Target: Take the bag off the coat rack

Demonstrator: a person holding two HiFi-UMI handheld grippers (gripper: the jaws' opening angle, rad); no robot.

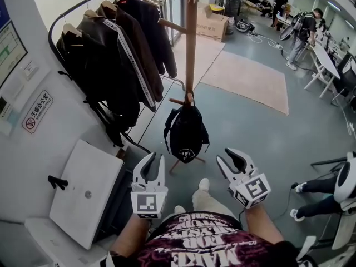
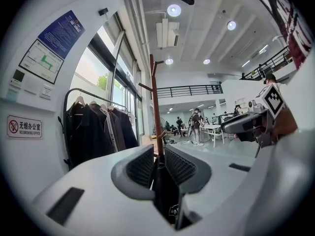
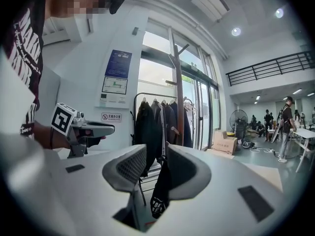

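A black backpack (image 1: 185,133) hangs by its top loop from a low peg of the wooden coat rack (image 1: 191,43). Both grippers are held short of it, apart from it, with their jaws pointing at it. My left gripper (image 1: 156,158) is below and left of the bag, open and holding nothing. My right gripper (image 1: 227,156) is below and right of it, also open and holding nothing. In the left gripper view the bag (image 2: 166,193) and rack pole (image 2: 155,107) show through the gap of the left gripper (image 2: 158,163). In the right gripper view the bag (image 3: 160,188) hangs beyond the right gripper (image 3: 156,163).
A curved clothes rail with several dark jackets (image 1: 114,57) stands left of the rack. A white cabinet (image 1: 83,196) is at the lower left. A cardboard box (image 1: 212,21) and a beige mat (image 1: 247,77) lie beyond. A seated person's legs (image 1: 317,196) are at the right; people stand far back.
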